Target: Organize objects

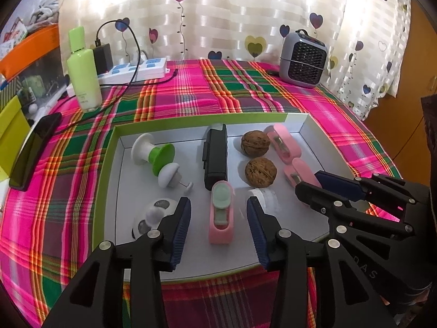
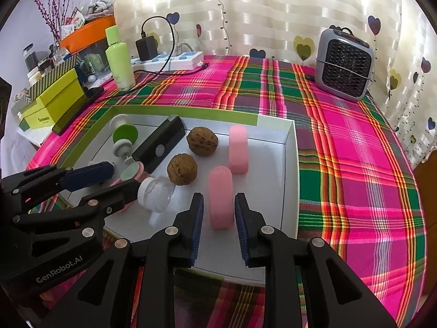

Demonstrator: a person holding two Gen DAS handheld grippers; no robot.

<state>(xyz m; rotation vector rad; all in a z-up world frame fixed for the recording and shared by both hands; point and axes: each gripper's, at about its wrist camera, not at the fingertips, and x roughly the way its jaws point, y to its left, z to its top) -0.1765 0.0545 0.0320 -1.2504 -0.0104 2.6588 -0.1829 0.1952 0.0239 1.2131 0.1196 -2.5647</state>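
A white tray with a green rim [image 1: 109, 164] holds several small items. My left gripper [image 1: 218, 199] is open around a pink clip with a mint top [image 1: 221, 213], with gaps on both sides. My right gripper [image 2: 219, 195] stands narrowly open around a pink capsule-shaped case [image 2: 221, 202], with a slim gap at the left pad. A second pink case [image 2: 238, 149] lies behind it. Also in the tray are two walnuts [image 1: 255, 143] [image 1: 260, 170], a black device [image 1: 215, 155], a green-and-white spool [image 1: 157, 155], a clear jar [image 2: 155, 194] and a round white gadget [image 1: 153, 216].
The tray sits on a pink-and-green plaid cloth [image 2: 355, 164]. At the back stand a green bottle [image 1: 83, 73], a power strip with a charger [image 1: 136, 68] and a grey heater [image 1: 303, 60]. A phone [image 1: 32, 153] and yellow-green boxes [image 2: 54, 101] lie left.
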